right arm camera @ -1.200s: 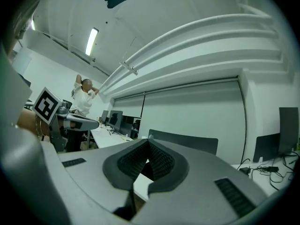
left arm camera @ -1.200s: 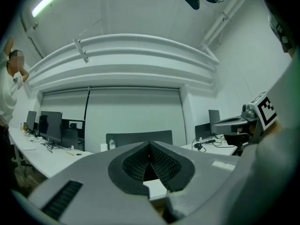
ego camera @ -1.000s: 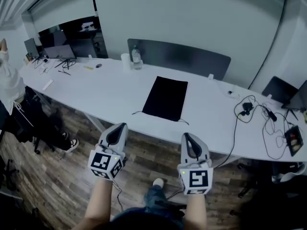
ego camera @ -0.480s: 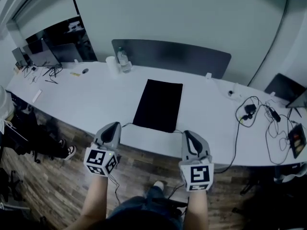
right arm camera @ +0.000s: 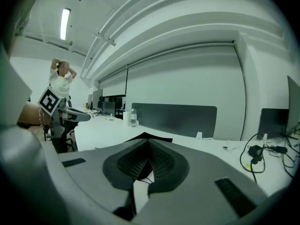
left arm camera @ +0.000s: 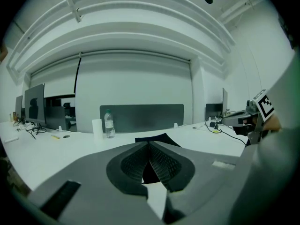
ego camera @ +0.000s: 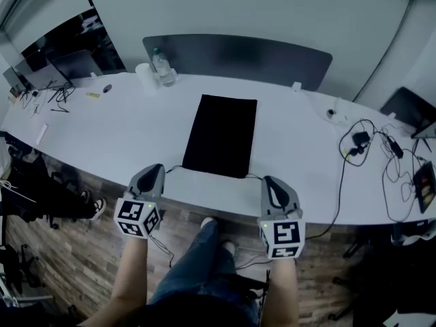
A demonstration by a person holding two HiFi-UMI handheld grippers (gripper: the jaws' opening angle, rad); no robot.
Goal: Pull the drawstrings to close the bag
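Note:
A flat black drawstring bag (ego camera: 219, 136) lies lengthwise on the white table (ego camera: 122, 135), its near end close to the front edge. Thin drawstrings trail out from its near corners, one to the left (ego camera: 174, 169) and one to the right (ego camera: 256, 176). My left gripper (ego camera: 155, 172) hangs at the table's front edge, just left of the bag's near end, jaws shut and empty. My right gripper (ego camera: 270, 181) sits at the edge just right of it, also shut on nothing. In the right gripper view the bag (right arm camera: 150, 137) lies just past the closed jaws, with a thin string (right arm camera: 146, 178) below them.
A water bottle (ego camera: 159, 63) and a white cup (ego camera: 143, 73) stand at the back left, before a dark partition (ego camera: 238, 50). Cables and a charger (ego camera: 361, 142) sprawl on the right side. A person (right arm camera: 61, 78) stands off to the left, near monitors.
Both grippers have moved forward and down from over the floor to the table's front edge, flanking the bag's near end. Both stayed shut.

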